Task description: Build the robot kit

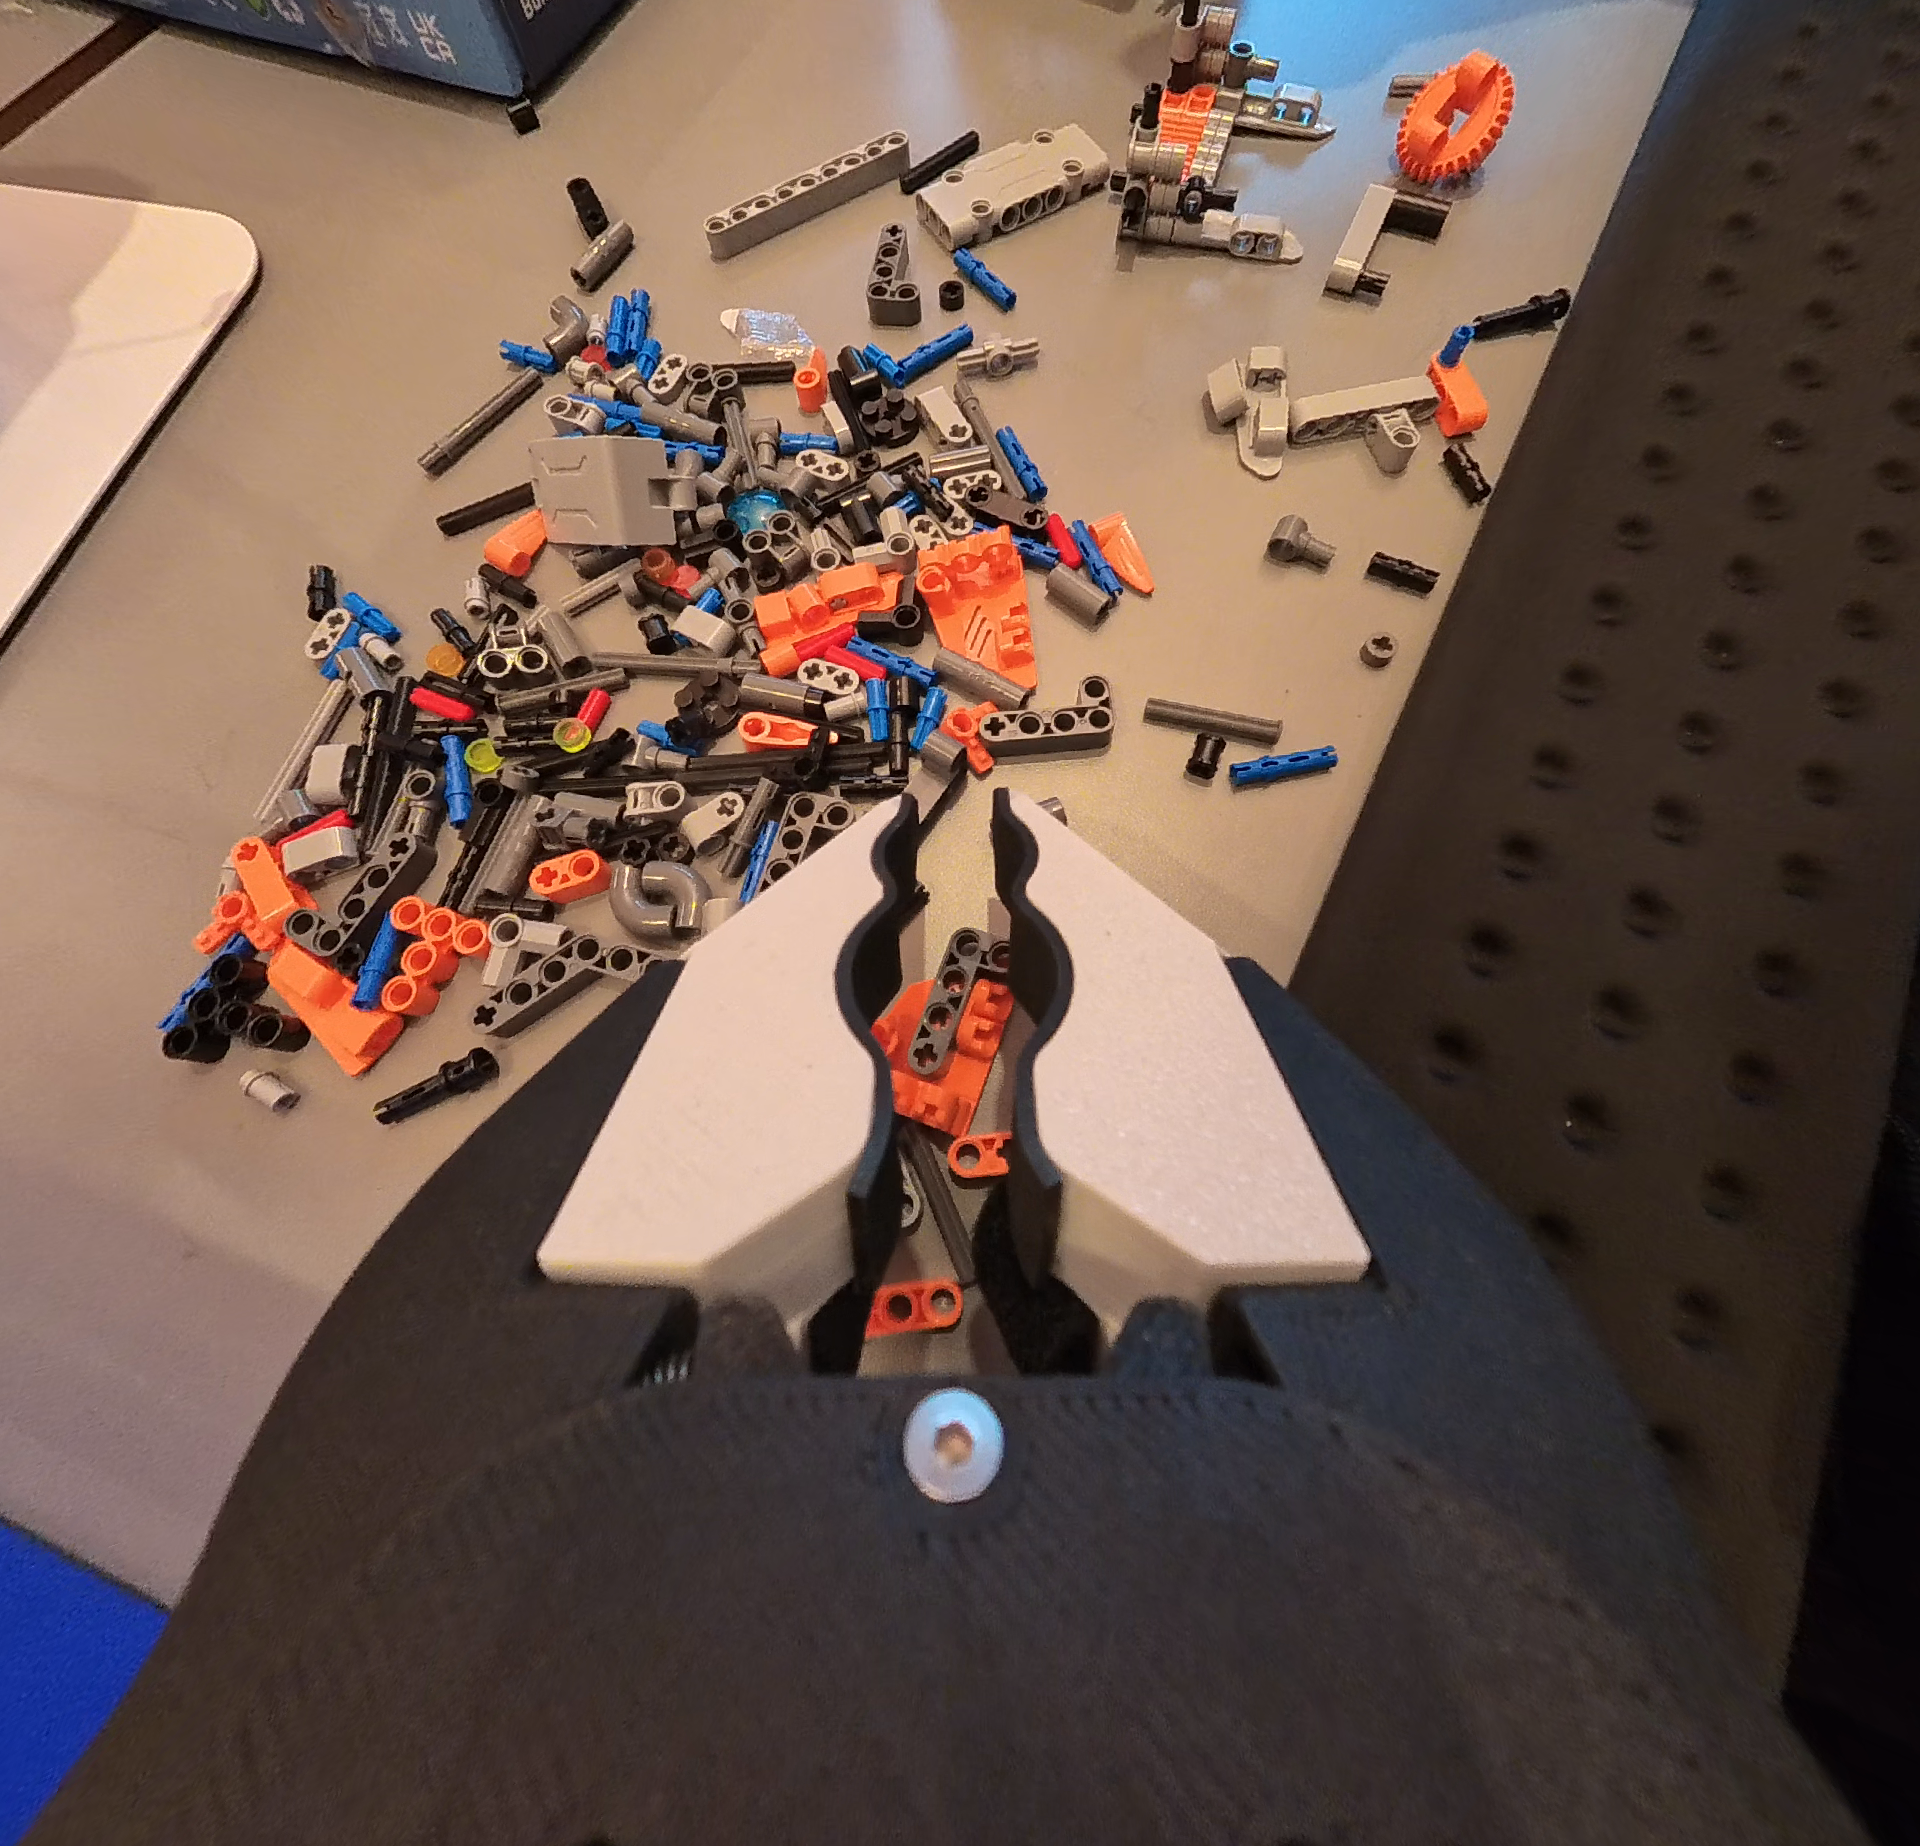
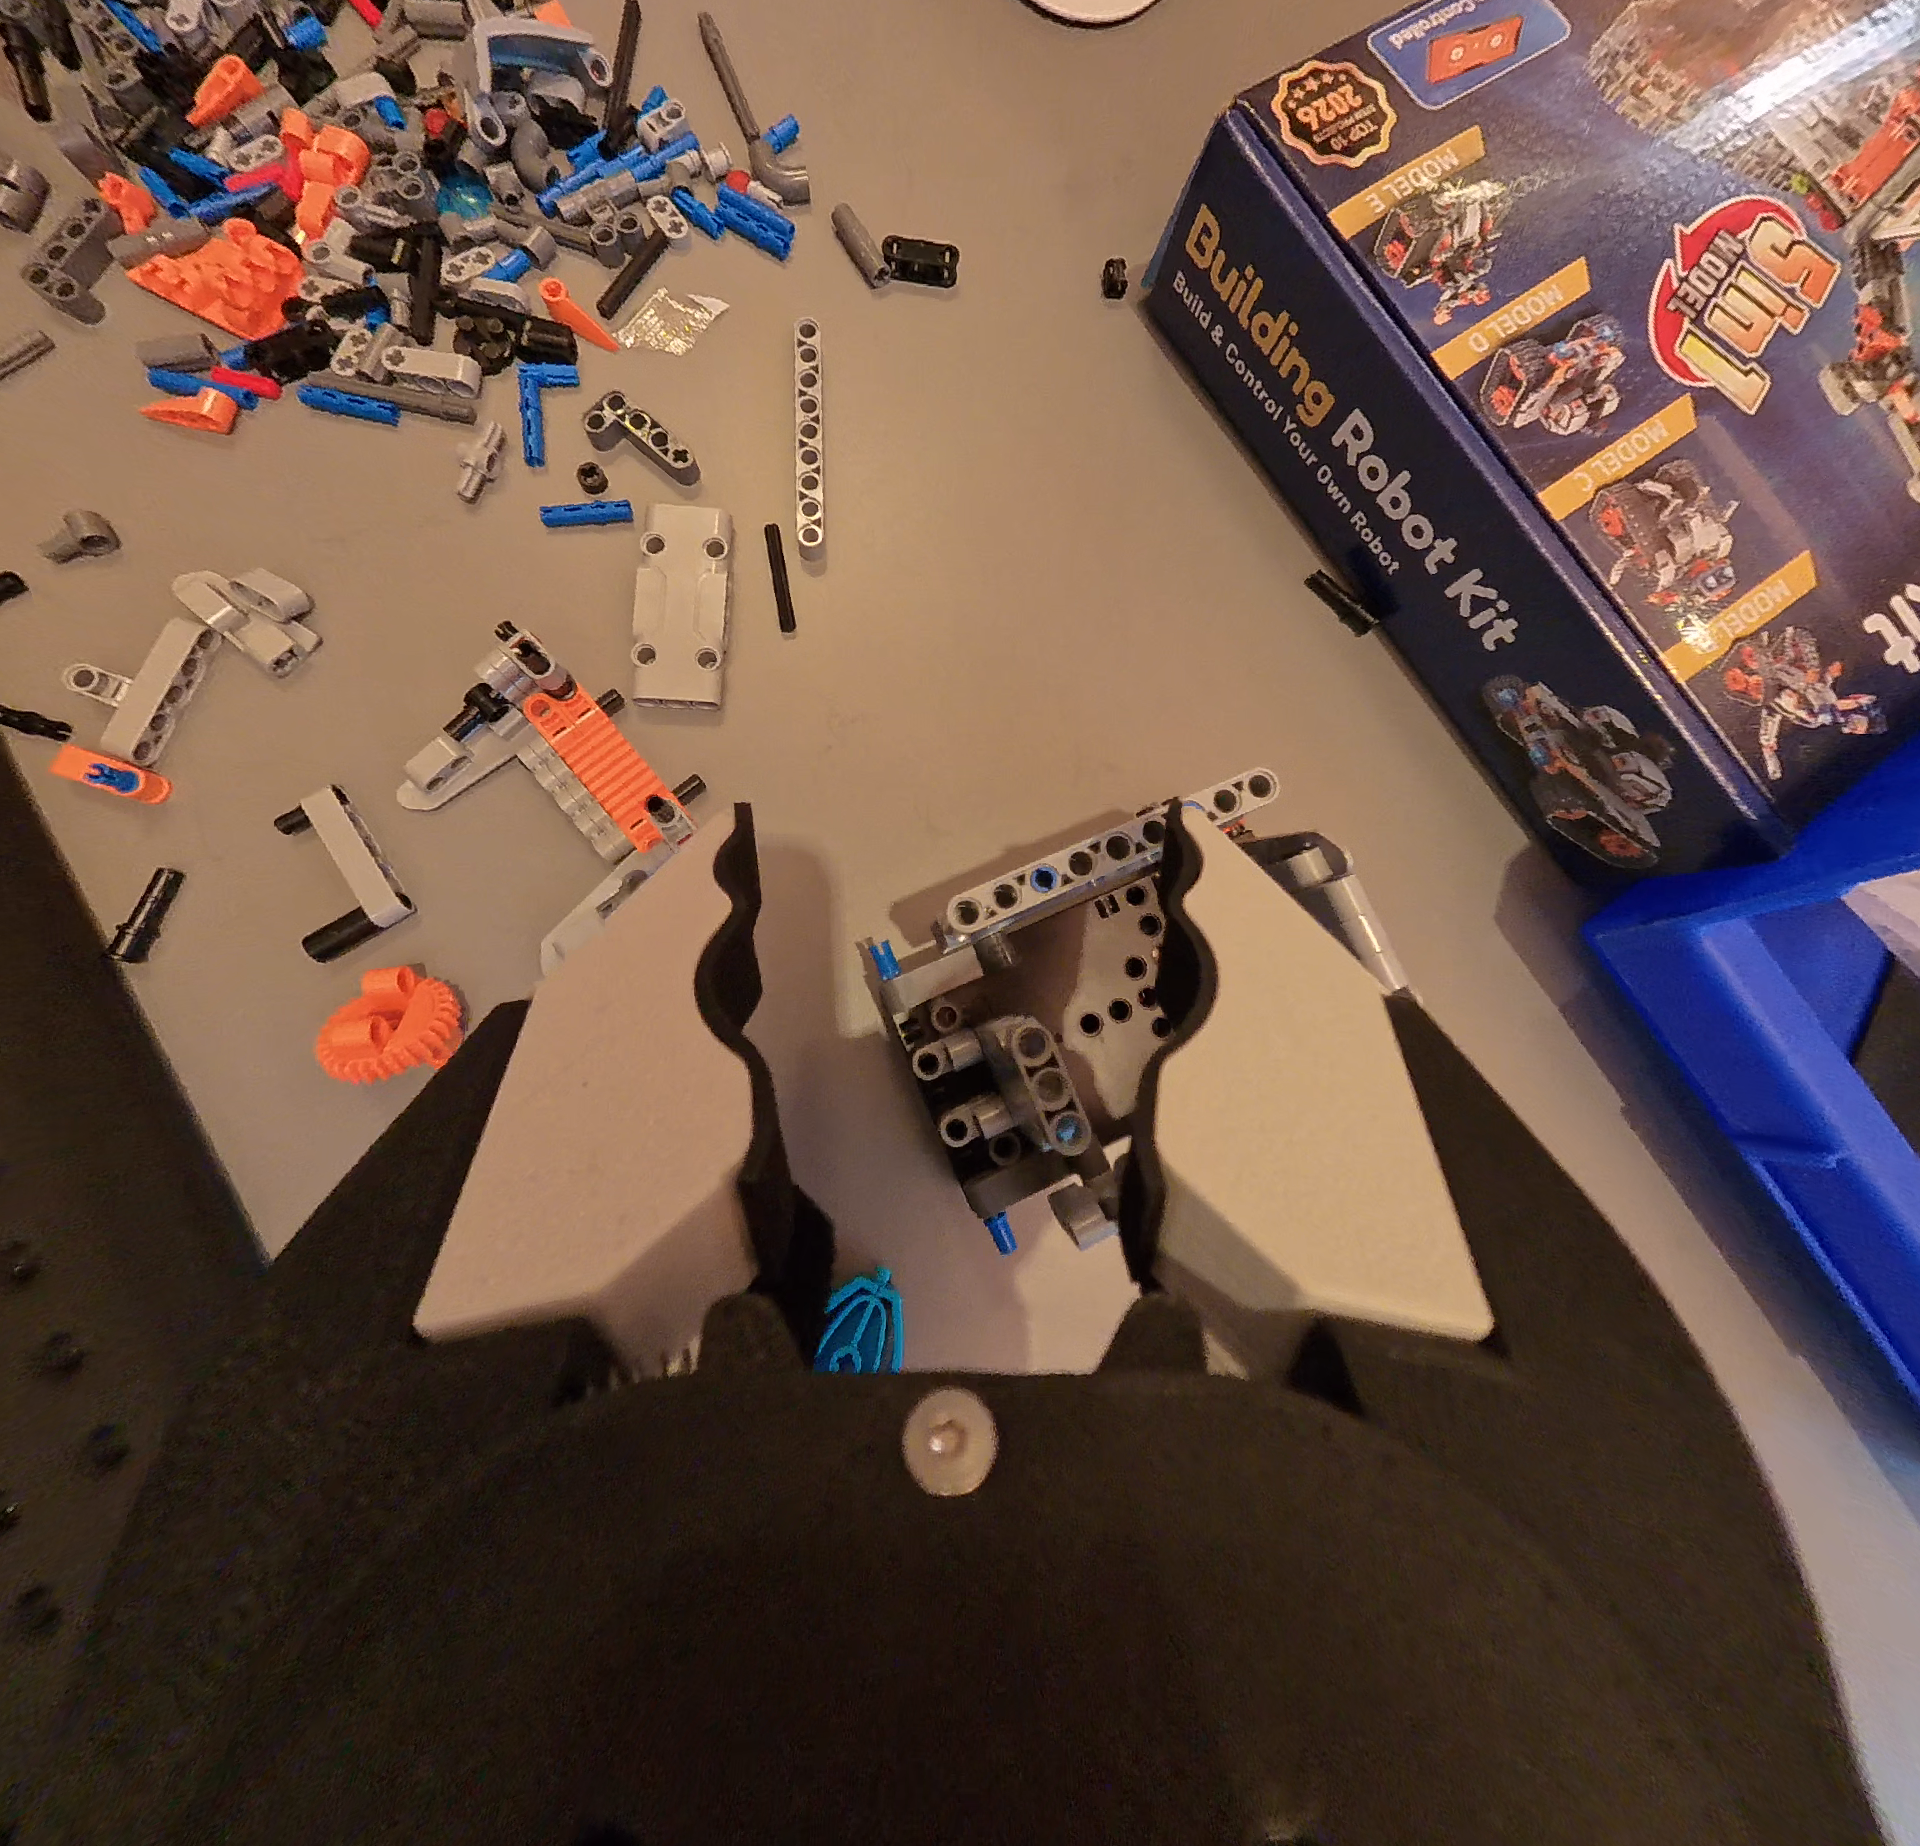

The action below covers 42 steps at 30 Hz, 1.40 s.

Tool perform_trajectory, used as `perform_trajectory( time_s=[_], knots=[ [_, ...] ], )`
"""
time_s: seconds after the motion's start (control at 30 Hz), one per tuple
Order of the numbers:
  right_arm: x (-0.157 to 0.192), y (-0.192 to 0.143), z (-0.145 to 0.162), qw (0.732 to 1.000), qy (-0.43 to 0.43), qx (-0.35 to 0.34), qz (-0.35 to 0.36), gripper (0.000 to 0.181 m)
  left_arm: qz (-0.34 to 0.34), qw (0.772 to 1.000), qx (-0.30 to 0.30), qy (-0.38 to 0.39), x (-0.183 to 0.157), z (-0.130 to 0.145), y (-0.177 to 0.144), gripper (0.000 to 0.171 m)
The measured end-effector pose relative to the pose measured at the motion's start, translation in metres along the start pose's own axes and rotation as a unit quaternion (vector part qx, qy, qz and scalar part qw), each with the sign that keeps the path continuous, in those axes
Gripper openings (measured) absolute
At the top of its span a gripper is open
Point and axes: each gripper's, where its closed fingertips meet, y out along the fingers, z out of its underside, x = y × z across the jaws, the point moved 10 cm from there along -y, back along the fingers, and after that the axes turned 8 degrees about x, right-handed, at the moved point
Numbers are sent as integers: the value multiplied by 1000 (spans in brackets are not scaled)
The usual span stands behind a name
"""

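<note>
Left gripper (image 1: 951,809): jaws nearly closed, holding nothing, over the brick pile (image 1: 675,674) edge | Right gripper (image 2: 961,825): jaws wide, straddling grey beam assembly (image 2: 1049,1007) on the table (image 2: 1018,570), ungripped | Assembly: light, rigid, smooth plastic, likely fragile at pins; grip the side beams.

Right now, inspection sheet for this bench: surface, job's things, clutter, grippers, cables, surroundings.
Surface: grey table, bare patches between parts.
Job's things: none stated; grey partial assembly under the right gripper; orange-and-grey subassembly beside it.
Clutter: loose parts pile; orange gear; grey beam.
Grippers: left gripper over the pile's near edge, jaws a narrow gap apart, nothing clamped; right gripper open, straddling the assembly.
Cables: nothing seen.
Surroundings: printed kit box; blue bin; white tray; black perforated panel.
</note>
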Motion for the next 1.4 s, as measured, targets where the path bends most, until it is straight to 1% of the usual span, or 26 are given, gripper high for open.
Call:
perform_trajectory(
  time_s=[0.2, 0.47, 0.73, 0.9, 1.4],
  knots=[
    [1, 3, 2, 1000, 3, 3, -9, 76, 1, 1000, 3, 0, 0, 0, 1, 12],
    [4, -3, 2, 1000, 0, 1, -3, 74, 0, 1000, 3, -1, 1, 0, 1, 12],
    [7, -1, 3, 1000, -2, 8, -6, 72, -1, 1000, 4, -1, 1, 0, 1, 12],
    [10, -5, 4, 1000, -2, 6, -13, 67, 0, 1000, 4, -1, 1, 0, 1, 12],
    [15, -9, 8, 1000, -3, 9, -12, 62, -2, 1000, 5, 0, 1, 0, 1, 12]
  ],
)
